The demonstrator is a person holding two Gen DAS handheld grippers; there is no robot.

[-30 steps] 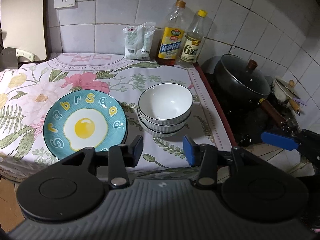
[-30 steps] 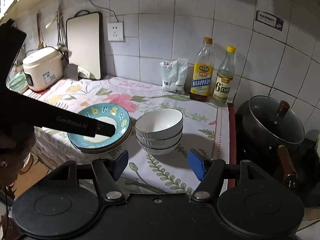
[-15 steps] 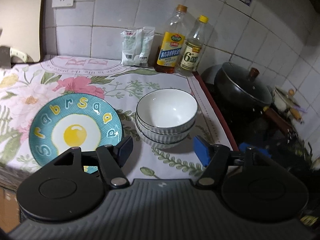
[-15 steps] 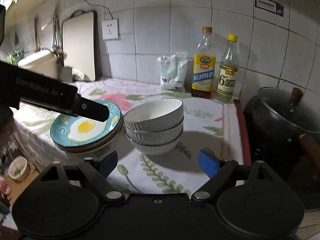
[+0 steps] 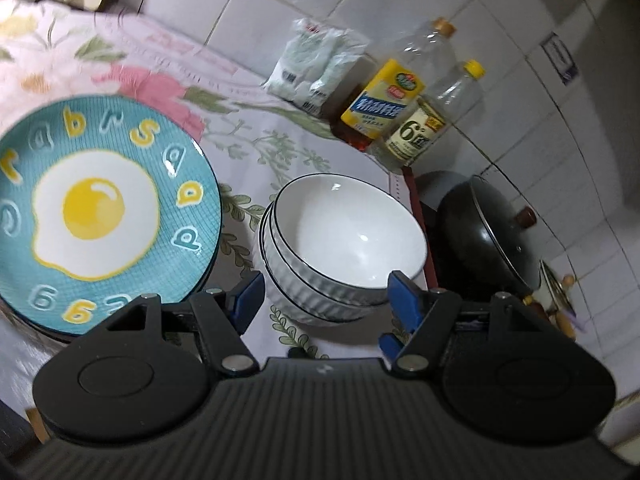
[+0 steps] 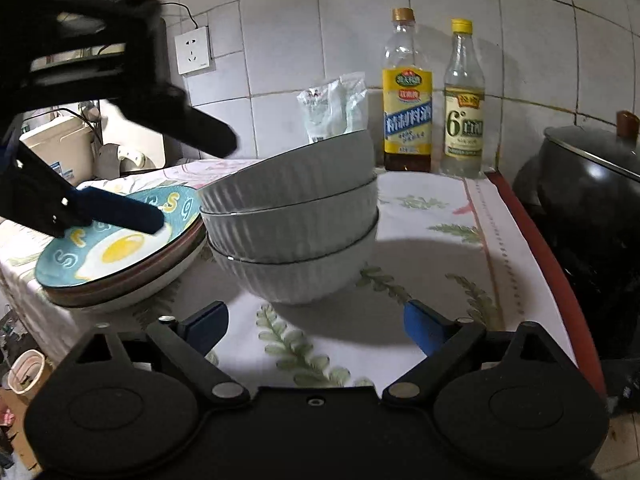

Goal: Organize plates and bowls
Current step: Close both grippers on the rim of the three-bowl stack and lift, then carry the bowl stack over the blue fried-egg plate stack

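A tiled kitchen wall backs the counter (image 6: 432,248), which wears a floral cloth. I take the bowls (image 6: 292,216) as my landmark: three white ribbed ones nested in a stack, mid-counter. Touching or just left of the bowls sit the plates (image 6: 120,256), the top one teal with a fried-egg print; from the right wrist view I count what looks like three rims in that pile, though the lower ones are hard to separate. Behind the bowls stand two bottles (image 6: 407,92) and a white packet (image 6: 334,108) against the wall; right of the bowls is a black lidded pot (image 6: 592,184).

My left claw (image 5: 326,300) is spread wide, empty, hanging above the near side of the bowls with the top bowl's rim between its tips. My right claw (image 6: 316,326) is also apart and empty, low at counter level just in front of the bowls.

I judge the step in hand to be a grasp on the bowl stack. To do it well I'd bring one tip inside the rim and one outside, close firmly on the wall, and lift straight up so the plates beside it aren't nudged. The tilted, blurred left view suggests I should steady before closing.
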